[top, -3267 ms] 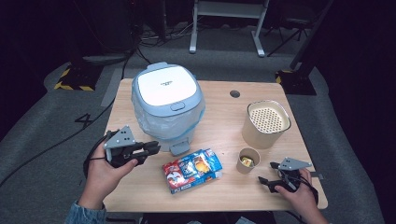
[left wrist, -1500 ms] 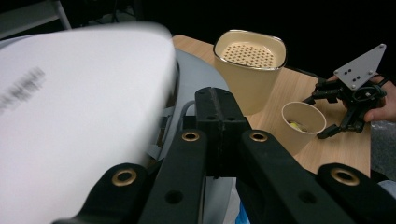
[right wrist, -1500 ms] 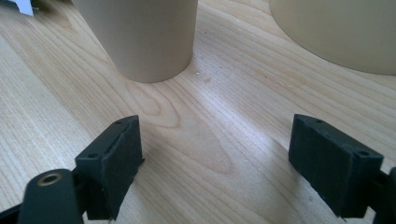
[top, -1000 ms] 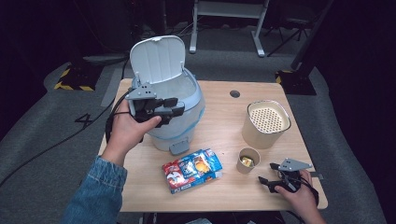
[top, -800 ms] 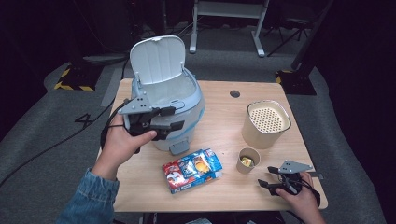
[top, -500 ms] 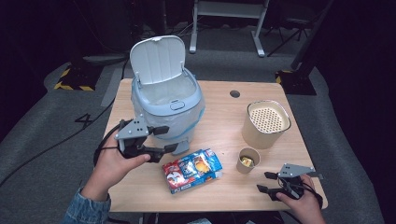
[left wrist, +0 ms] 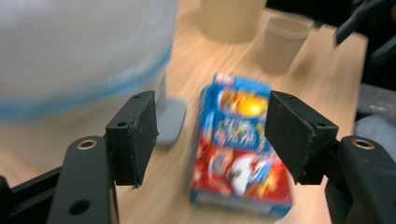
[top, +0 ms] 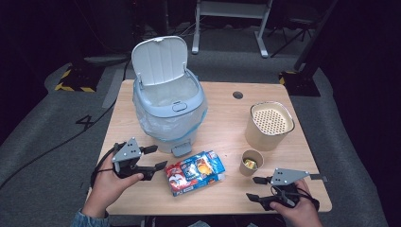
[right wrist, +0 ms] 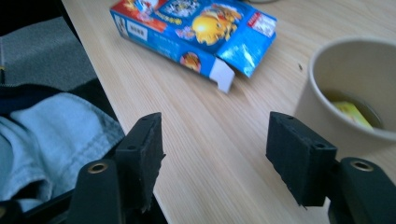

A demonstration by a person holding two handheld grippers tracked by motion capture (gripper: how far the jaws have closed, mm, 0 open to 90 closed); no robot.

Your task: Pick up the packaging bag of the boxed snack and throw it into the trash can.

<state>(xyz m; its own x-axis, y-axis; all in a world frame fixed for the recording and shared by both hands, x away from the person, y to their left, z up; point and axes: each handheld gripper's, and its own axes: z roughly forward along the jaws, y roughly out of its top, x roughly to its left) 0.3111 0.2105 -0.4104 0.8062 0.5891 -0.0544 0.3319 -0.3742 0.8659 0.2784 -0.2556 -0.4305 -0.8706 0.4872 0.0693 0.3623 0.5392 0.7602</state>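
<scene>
A pale blue pedal bin [top: 168,109] with a clear liner stands at the table's back left, lid [top: 159,59] up. In front of it a colourful carton [top: 195,171] lies flat. My left gripper [top: 157,157] hovers just left of the carton and points at it; its jaws have just been opening, with nothing between them. In the left gripper view the carton [left wrist: 243,149] lies beyond the gripper [left wrist: 210,135]. My right gripper [top: 253,187] is open at the front right, its jaws also just opening on nothing, beside a small paper cup [top: 250,162].
A tall tan container [top: 269,124] with a perforated top stands at the right. The paper cup [right wrist: 355,107] holds something yellow. The bin's pedal [left wrist: 170,121] sticks out toward the carton [right wrist: 191,28]. A cable hole [top: 238,94] marks the table's back.
The bin's lid went from shut to up. My left hand came down from beside the bin to the front left, facing the carton. The right hand rose and shifted a little.
</scene>
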